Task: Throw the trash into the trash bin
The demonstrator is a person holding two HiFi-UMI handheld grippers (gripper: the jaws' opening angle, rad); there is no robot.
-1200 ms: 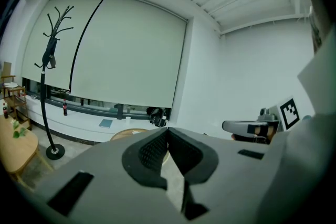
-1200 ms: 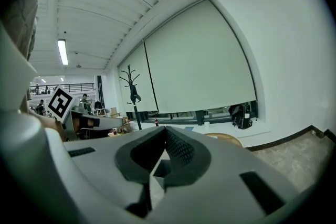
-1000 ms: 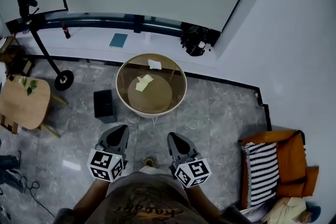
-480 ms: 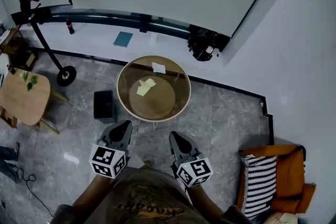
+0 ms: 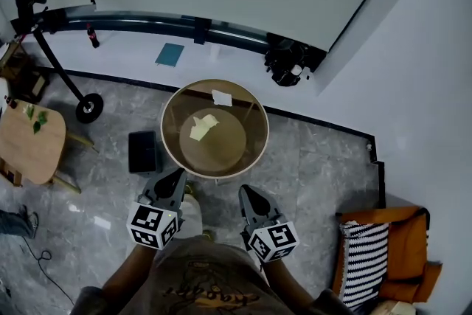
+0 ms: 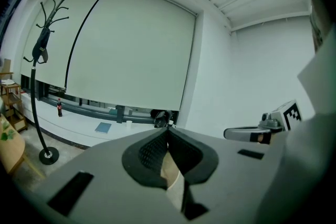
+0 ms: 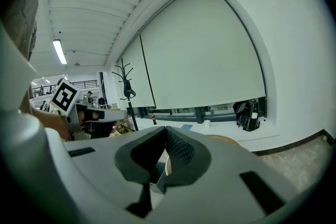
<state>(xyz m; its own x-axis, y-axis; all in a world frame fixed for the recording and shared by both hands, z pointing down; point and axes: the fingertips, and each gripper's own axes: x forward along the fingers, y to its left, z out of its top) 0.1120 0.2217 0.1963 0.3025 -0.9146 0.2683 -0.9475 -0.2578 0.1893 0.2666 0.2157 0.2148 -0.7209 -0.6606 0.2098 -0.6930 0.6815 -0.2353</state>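
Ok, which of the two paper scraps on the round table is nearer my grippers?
The pale yellow scrap near the middle of the table; the white scrap lies farther away, by the far rim.

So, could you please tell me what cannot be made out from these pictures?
- Head view: the dark box beside the round table is too small and dark to show whether it is an open bin.
- Head view: the pale scraps are too small to identify.
- Left gripper view: the left gripper's body hides the scraps.
- Head view: the orange chair is cut off by the lower edge.
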